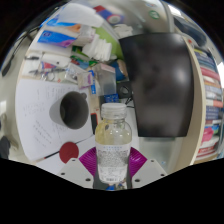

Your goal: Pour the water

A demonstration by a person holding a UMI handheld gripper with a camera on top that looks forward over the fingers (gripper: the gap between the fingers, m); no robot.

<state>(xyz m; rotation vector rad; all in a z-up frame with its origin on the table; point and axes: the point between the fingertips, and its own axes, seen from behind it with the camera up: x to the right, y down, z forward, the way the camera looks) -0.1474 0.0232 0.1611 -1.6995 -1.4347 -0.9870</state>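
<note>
A clear plastic water bottle (114, 140) with a pale label stands upright between my fingers, its open neck at the top with no cap on it. My gripper (113, 163) is shut on the bottle, with the magenta pads (89, 160) pressing its lower body from both sides. A grey cup (74, 108) stands on the white table (35, 125) beyond the fingers, to the left of the bottle. A small red cap (69, 151) lies on the table just left of the fingers.
A black monitor (158, 85) stands right behind the bottle. Papers, boxes and other clutter (80, 45) cover the far part of the table. Shelves with books (208, 90) run along the right.
</note>
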